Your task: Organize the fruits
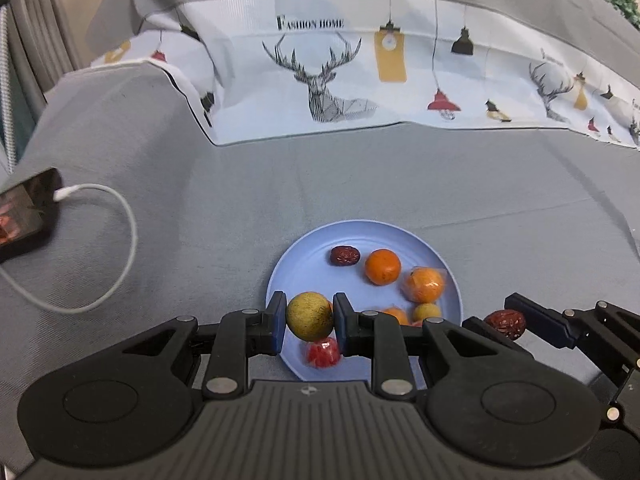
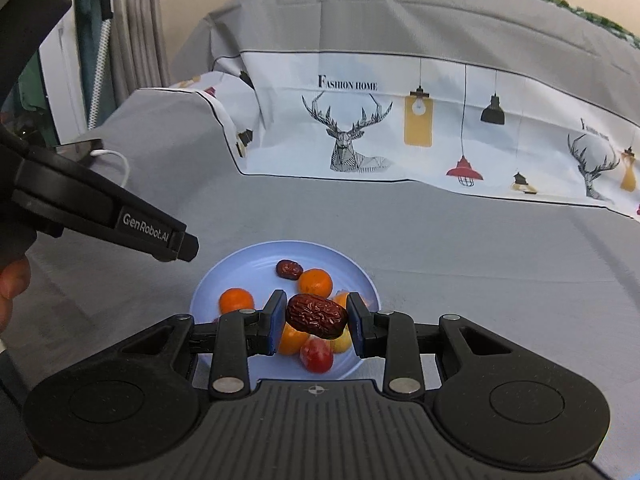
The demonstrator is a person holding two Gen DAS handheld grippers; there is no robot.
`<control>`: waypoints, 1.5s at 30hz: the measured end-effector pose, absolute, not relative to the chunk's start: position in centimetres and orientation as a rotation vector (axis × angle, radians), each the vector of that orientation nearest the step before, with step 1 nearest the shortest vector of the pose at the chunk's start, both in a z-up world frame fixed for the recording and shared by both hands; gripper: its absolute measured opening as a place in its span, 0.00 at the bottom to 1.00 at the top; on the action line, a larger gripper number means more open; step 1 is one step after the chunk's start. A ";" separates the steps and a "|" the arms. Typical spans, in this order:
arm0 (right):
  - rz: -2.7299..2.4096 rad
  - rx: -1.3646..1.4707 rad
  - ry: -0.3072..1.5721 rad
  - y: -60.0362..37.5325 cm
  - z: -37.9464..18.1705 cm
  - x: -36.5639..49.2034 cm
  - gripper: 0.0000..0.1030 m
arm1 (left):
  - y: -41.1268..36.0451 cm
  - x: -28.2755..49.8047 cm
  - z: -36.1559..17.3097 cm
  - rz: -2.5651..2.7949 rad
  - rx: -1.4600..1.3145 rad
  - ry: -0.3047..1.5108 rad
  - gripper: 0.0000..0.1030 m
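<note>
Left claw [image 1: 309,322] pinches a yellow-green fruit [image 1: 309,316] over the blue plate's [image 1: 280,268] near rim. Right claw [image 2: 316,318] clamps a red date [image 2: 317,316] (wrinkled) above the plate's fruit.

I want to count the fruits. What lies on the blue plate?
On the blue plate lie a red date, oranges and a red fruit. The right hand-held gripper and its date cover others.

Ahead of my grippers I see a grey cloth [image 1: 360,184] carrying a plate [image 1: 312,240], with a phone [image 1: 24,216] and cable [image 1: 120,248] off left.
</note>
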State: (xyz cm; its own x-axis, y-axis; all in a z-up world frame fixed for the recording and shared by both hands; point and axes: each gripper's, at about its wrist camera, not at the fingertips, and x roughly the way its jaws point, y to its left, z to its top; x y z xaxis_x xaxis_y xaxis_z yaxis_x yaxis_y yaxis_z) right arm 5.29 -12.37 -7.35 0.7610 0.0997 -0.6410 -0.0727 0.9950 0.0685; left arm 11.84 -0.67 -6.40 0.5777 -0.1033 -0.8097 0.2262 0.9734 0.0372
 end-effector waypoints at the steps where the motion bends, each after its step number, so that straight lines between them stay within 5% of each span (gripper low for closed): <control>1: 0.092 0.044 0.704 -12.4 -7.6 5.8 0.33 | -0.8 12.4 -6.8 -0.193 0.146 0.940 0.26; 16: 0.085 0.028 0.780 -12.4 -12.1 11.0 0.33 | -2.4 17.9 -11.9 -0.183 0.189 1.023 0.26; 18: 0.089 0.022 0.790 -12.2 -12.5 11.6 0.33 | -2.4 18.3 -12.4 -0.184 0.189 1.038 0.37; 20: 0.106 0.013 0.804 -12.1 -12.8 12.0 0.34 | -2.4 18.5 -12.6 -0.155 0.195 1.039 0.93; 21: 0.109 0.005 0.817 -12.0 -12.8 12.1 0.45 | -2.4 18.4 -12.6 -0.139 0.202 1.031 1.00; 22: 0.095 -0.004 0.824 -11.9 -12.8 12.2 0.66 | -2.2 18.1 -12.3 -0.130 0.205 1.010 1.00; 24: 0.050 -0.023 0.818 -11.9 -12.4 11.7 0.84 | -2.1 17.5 -12.0 -0.142 0.218 1.008 1.00; 28: 0.035 -0.024 0.825 -12.3 -11.5 9.6 0.92 | -1.7 15.7 -11.5 -0.150 0.212 1.045 1.00; 45: -0.047 0.062 0.747 -12.4 -5.7 -1.4 0.96 | 0.7 3.4 -5.9 -0.086 0.199 0.991 1.00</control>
